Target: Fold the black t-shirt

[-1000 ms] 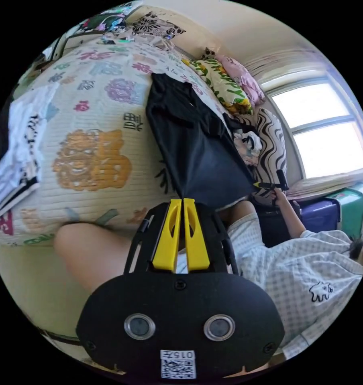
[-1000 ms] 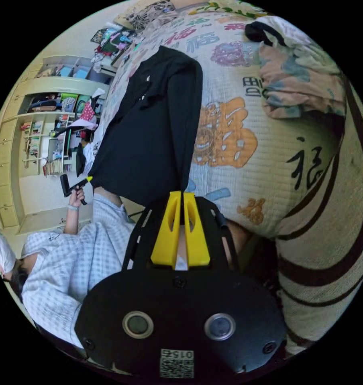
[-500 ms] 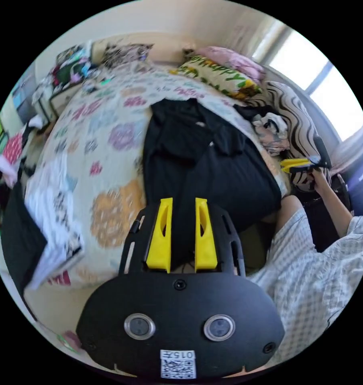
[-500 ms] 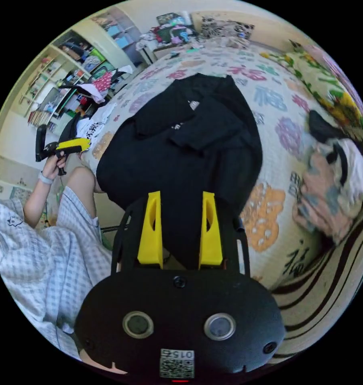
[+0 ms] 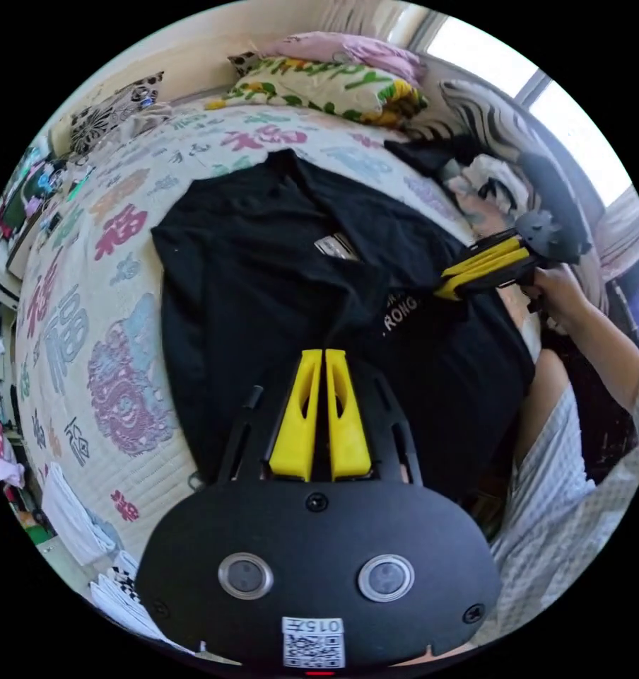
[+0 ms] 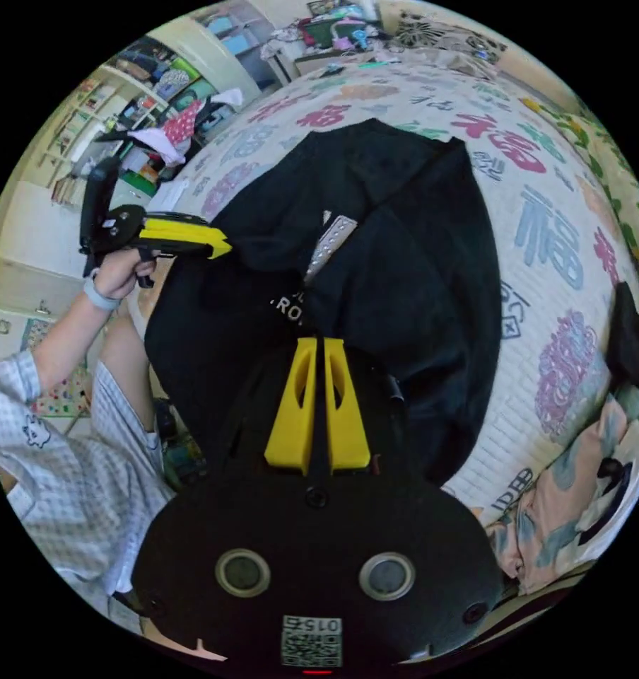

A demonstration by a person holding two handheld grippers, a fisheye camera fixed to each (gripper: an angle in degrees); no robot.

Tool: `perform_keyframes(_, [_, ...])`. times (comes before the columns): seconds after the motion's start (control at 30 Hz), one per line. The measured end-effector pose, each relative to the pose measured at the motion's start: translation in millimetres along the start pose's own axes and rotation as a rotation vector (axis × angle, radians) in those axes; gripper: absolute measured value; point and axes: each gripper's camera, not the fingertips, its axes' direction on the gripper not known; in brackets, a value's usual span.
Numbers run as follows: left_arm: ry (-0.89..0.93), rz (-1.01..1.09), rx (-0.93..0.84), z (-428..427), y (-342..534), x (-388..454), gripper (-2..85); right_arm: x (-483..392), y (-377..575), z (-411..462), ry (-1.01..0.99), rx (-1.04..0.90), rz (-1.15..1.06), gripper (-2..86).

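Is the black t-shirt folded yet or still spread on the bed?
Partly folded: black t-shirt lies on the bed, one side flap doubled over its middle.

Black t-shirt (image 5: 263, 269), earlier pulled taut off the bed (image 5: 72, 318) edge by both grippers, now lies on the bed; left gripper (image 5: 324, 357) and right gripper (image 6: 319, 345), apart half a second ago, are closed again over its middle.

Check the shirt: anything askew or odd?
The shirt lies rumpled on the bed, not flat. One layer is folded over slantwise, baring the neck label, and its near edge hangs over the bed's side. Nothing looks damaged.
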Motion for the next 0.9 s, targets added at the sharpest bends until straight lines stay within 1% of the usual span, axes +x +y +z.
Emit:
perform_keyframes(0.07, [0.027, -0.067, 0.117, -48, 10, -46, 0.4, 32, 10, -31, -0.077, 0.081, 0.073, 0.8])
perform_keyframes(0.1, [0.021, -0.091, 0.146, -61, 15, -60, 0.3, 58, 20, -56, -0.105, 0.154, 0.139, 0.7])
perform_keyframes(0.17, [-0.046, -0.242, 0.263, -110, 39, -127, -0.1, 102, 42, -94, -0.094, 0.268, 0.28, 0.6])
perform_keyframes(0.2, [-0.074, -0.281, 0.289, -119, 45, -144, -0.2, 130, 57, -114, -0.056, 0.326, 0.382, 0.6])
perform_keyframes(0.23, [-0.124, -0.379, 0.325, -133, 58, -177, -0.3, 156, 71, -129, -0.002, 0.366, 0.49, 0.7])
perform_keyframes(0.27, [-0.145, -0.48, 0.339, -139, 70, -208, -0.3, 168, 77, -134, 0.027, 0.379, 0.541, 0.8])
perform_keyframes(0.3, [-0.152, -0.528, 0.334, -138, 76, -222, -0.3, 190, 86, -138, 0.075, 0.383, 0.642, 0.9])
perform_keyframes(0.37, [-0.164, -0.76, 0.254, -121, 102, -269, 0.1, 218, 95, -133, 0.054, 0.374, 0.766, 1.1])
perform_keyframes(0.4, [-0.201, -0.824, 0.235, -119, 110, -275, 0.2, 229, 100, -129, 0.022, 0.39, 0.853, 1.4])
perform_keyframes(0.43, [-0.261, -0.918, 0.242, -122, 123, -279, 1.0, 229, 102, -131, -0.004, 0.46, 0.862, 2.6])
perform_keyframes(0.47, [-0.245, -0.913, 0.322, -129, 132, -276, 3.1, 226, 102, -132, -0.009, 0.499, 0.851, 3.6])
perform_keyframes(0.5, [-0.223, -0.895, 0.364, -132, 134, -273, 4.7, 218, 97, -135, 0.006, 0.544, 0.823, 5.7])
perform_keyframes(0.53, [-0.195, -0.849, 0.413, -139, 132, -267, 6.9, 209, 86, -135, 0.04, 0.54, 0.778, 8.0])
perform_keyframes(0.6, [-0.186, -0.747, 0.42, -147, 115, -254, 8.2, 194, 58, -133, 0.093, 0.483, 0.677, 9.1])
perform_keyframes(0.67, [-0.144, -0.542, 0.434, -157, 67, -232, 8.4, 179, 16, -126, 0.099, 0.413, 0.53, 9.6])
perform_keyframes(0.7, [-0.135, -0.486, 0.438, -159, 52, -226, 8.3, 169, -18, -118, 0.092, 0.353, 0.435, 10.0])
perform_keyframes(0.73, [-0.128, -0.381, 0.428, -159, 19, -213, 8.1, 158, -54, -108, 0.098, 0.303, 0.352, 10.3])
perform_keyframes(0.77, [-0.143, -0.292, 0.391, -154, -16, -202, 7.9, 153, -71, -103, 0.103, 0.283, 0.318, 10.4])
perform_keyframes(0.8, [-0.156, -0.244, 0.362, -149, -34, -197, 7.9, 146, -106, -90, 0.105, 0.254, 0.275, 10.5])
perform_keyframes(0.83, [-0.184, -0.176, 0.29, -133, -69, -190, 7.9, 142, -138, -77, 0.088, 0.23, 0.238, 10.7])
perform_keyframes(0.87, [-0.202, -0.143, 0.21, -113, -101, -187, 7.9, 141, -154, -70, 0.078, 0.208, 0.229, 10.8])
perform_keyframes(0.9, [-0.212, -0.14, 0.17, -103, -116, -188, 8.0, 142, -184, -54, 0.068, 0.153, 0.215, 11.0])
